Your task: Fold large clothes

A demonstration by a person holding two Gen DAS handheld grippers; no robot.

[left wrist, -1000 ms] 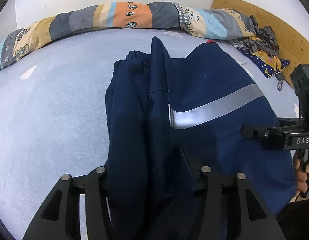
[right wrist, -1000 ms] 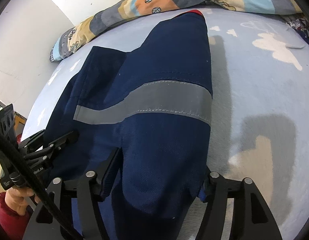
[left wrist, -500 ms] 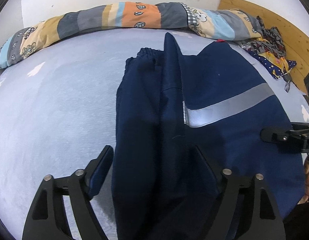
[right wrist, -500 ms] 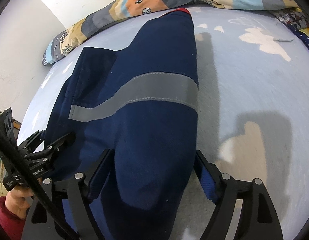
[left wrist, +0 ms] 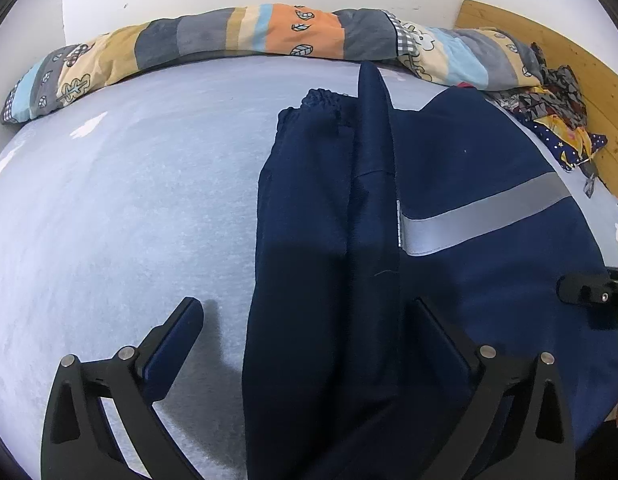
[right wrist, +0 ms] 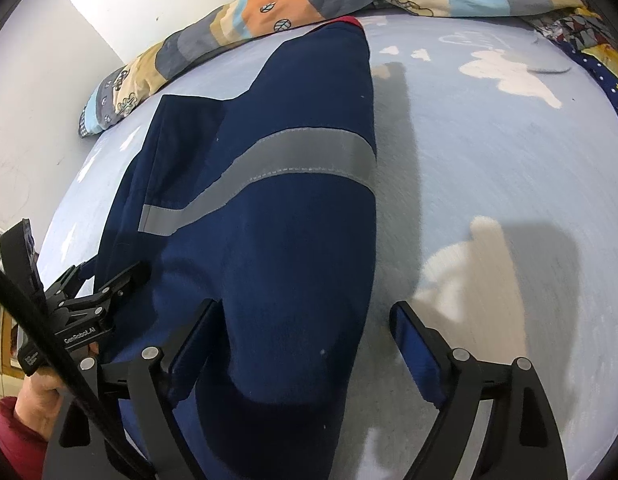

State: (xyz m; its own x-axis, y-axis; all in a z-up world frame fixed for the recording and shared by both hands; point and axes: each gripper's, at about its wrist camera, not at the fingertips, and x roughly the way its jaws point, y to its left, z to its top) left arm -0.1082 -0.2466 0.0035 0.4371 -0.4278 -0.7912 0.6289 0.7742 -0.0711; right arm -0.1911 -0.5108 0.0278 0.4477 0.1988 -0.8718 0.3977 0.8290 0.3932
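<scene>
Only legible txt: "GenRobot.AI", white print on black body of left gripper (right wrist: pixel 109 276), seen in right wrist view. Second small label below it too blurred.

navy jacket (left wrist: pixel 469 184): woven cloth, matt, faintly ribbed; grey band (left wrist: pixel 485 216) across it smooth with a dull sheen, stitched along the edge. bed sheet (left wrist: pixel 129 208): pale blue cloth, matt, slightly fuzzy. rolled quilt (left wrist: pixel 237 32): soft patchwork cloth, matt. headboard (left wrist: pixel 549 48): bare wood, visible grain. left gripper (left wrist: pixel 305 336) and right gripper (right wrist: pixel 305 336): matt black plastic, bright metal pins, blue pads.
</scene>
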